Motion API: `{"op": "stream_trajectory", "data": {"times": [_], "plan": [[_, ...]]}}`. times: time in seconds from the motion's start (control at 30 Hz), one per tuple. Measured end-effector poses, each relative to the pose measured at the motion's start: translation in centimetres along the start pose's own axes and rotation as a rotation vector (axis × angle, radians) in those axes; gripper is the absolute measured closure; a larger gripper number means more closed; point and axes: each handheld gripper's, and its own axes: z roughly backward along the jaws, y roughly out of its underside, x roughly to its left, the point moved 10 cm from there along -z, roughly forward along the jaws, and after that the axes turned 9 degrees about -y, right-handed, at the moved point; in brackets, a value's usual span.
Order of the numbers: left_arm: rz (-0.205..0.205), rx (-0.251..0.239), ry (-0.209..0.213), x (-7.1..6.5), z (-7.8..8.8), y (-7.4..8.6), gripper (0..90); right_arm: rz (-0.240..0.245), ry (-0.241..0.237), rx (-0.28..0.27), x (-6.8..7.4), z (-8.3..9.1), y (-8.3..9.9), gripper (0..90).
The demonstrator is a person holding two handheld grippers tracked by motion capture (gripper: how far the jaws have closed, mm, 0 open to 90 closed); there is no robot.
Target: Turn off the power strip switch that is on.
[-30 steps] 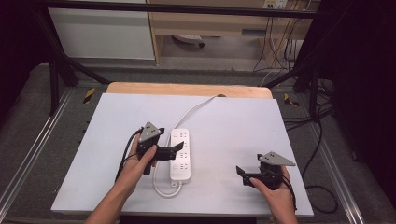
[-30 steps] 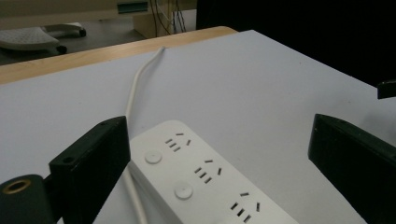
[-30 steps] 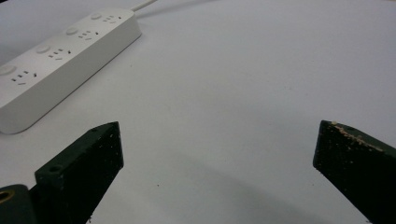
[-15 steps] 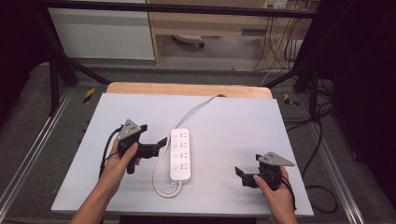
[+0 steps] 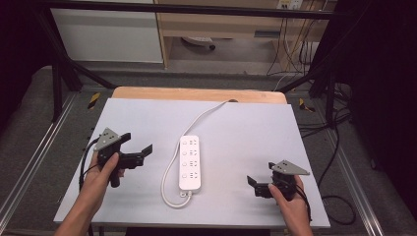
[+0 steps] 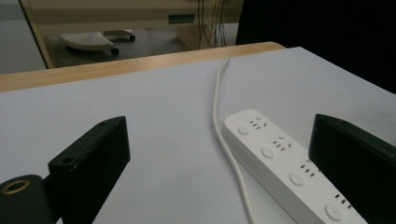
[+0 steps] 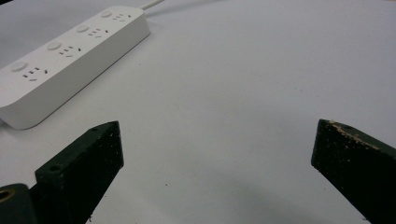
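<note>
Your left gripper (image 5: pixel 134 151) sits left of the power strip (image 5: pixel 190 162) — fingers spread, holding nothing. Your right gripper (image 5: pixel 254 187) rests well apart on the desk (image 5: pixel 246 132), fingers likewise released.

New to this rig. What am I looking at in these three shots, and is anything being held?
No robot here: a person holds a hand-held two-jaw tool in each hand. The high view looks down on the table from above the person's side. The left tool and the right tool each carry a camera that looks out along its two black jaws; those give the other two pictures. On the white tabletop lies a white power strip with four socket groups, its cord running off the far edge. Both tools have their jaws spread wide, and nothing sits between them. The power strip lies between the two tools, touched by neither.
</note>
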Motion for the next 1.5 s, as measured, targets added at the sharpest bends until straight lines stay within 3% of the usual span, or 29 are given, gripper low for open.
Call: {"op": "stream_trajectory", "data": {"times": [0.43,0.63,0.97,1.23,1.5], "plan": [[0.018,0.006,-0.049,3.4,2.2,1.3,5.1,0.002,-0.001,0.002,0.1,-0.1,0.1,2.9],[0.019,0.023,-0.06,4.3,3.0,2.5,5.2,0.004,0.0,0.001,0.1,0.0,0.1,2.9],[0.044,0.008,-0.092,6.1,4.4,3.2,5.3,0.008,-0.002,0.005,0.1,-0.1,0.1,2.8],[0.054,0.026,-0.097,6.6,4.9,4.7,5.3,0.007,-0.002,0.006,0.1,-0.1,0.1,2.8],[0.026,0.049,-0.102,6.8,5.2,5.9,5.3,0.007,0.0,0.005,0.1,-0.1,0.1,2.8]]}}
